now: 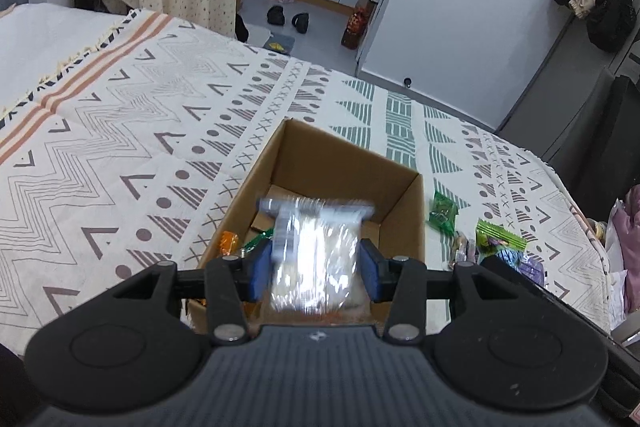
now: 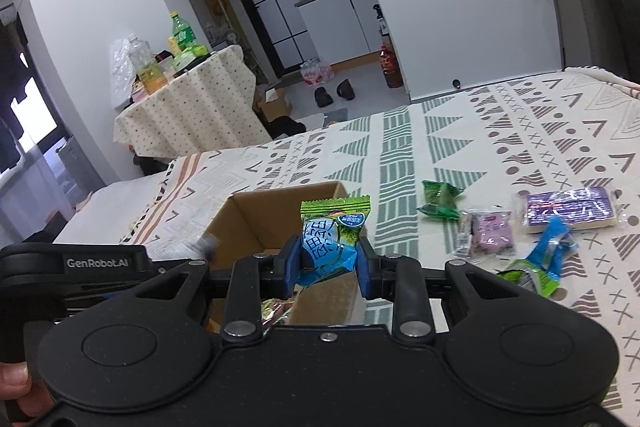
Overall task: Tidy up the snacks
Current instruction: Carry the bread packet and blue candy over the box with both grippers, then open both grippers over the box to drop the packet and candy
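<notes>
A patterned bedspread [image 1: 120, 131] is stretching out on all sides of both tongs, with a cardboard box [image 1: 404, 219] standing open directly ahead of the left tongs [image 1: 316, 269] and just ahead and left of the right tongs [image 2: 326, 267]. The left tongs are hovering over the box mouth, their jaws standing apart on either side of a clear packet [image 1: 314, 259] that is blurring as if dropping; whether the pads are touching it cannot be told. The right tongs are gripping a blue-and-green snack [image 2: 330, 247] just short of the box's near right corner. The step in hand appears to be loading the box, and the next move probably calls for carrying the right-hand snack leftward over the rim before letting go. To the right of the right tongs, a purple bar [image 2: 568, 209], a pink packet [image 2: 490, 233], a green candy [image 2: 440, 199] and a crumpled blue wrapper [image 2: 548, 259] are waiting on open cloth, near but well inside the bed's edge.
</notes>
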### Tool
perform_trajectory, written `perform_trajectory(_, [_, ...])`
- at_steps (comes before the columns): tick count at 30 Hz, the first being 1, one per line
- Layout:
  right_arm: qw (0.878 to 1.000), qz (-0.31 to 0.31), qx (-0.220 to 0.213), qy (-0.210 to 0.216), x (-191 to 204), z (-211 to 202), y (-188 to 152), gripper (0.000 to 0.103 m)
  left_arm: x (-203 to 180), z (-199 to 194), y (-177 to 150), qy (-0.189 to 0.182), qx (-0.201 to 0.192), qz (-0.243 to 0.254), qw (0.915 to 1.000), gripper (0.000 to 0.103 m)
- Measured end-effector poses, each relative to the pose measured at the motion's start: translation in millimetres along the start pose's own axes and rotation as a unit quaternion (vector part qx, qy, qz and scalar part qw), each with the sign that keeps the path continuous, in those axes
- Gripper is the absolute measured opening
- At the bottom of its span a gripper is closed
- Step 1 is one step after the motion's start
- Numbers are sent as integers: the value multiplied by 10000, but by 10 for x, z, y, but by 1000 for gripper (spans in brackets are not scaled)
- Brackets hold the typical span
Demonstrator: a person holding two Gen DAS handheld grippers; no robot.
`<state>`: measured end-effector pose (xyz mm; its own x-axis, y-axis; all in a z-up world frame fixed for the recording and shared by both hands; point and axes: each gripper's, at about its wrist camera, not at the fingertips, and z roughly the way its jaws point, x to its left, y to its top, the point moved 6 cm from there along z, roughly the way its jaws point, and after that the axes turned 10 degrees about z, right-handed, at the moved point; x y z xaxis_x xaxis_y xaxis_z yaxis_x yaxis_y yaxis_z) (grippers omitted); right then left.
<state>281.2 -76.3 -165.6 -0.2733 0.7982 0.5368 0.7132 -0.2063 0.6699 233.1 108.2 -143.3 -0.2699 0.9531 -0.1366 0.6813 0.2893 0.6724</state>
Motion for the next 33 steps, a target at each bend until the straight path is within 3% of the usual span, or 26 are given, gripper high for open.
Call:
perform_trajectory(10, [9994, -176, 126, 277, 295, 101, -48, 30, 197, -48, 89, -71, -17, -153, 9999, 55])
perform_trajectory(14, [9992, -133, 241, 275, 323, 121, -73, 44, 251, -83, 101, -16, -3, -178, 9998, 63])
perform_trajectory(19, [9998, 81, 46, 190, 259, -29, 16, 45, 252, -155, 98, 85, -36, -137, 9999, 78])
perform_trajectory(25, [9994, 341, -8, 8, 83, -166, 111, 46, 137, -244, 115, 57, -60, -14, 10000, 82])
perform_trajectory(33, [9981, 590, -13, -185, -95, -400, 171, 57, -152, -354, 85, 17, -116, 205, 9997, 87])
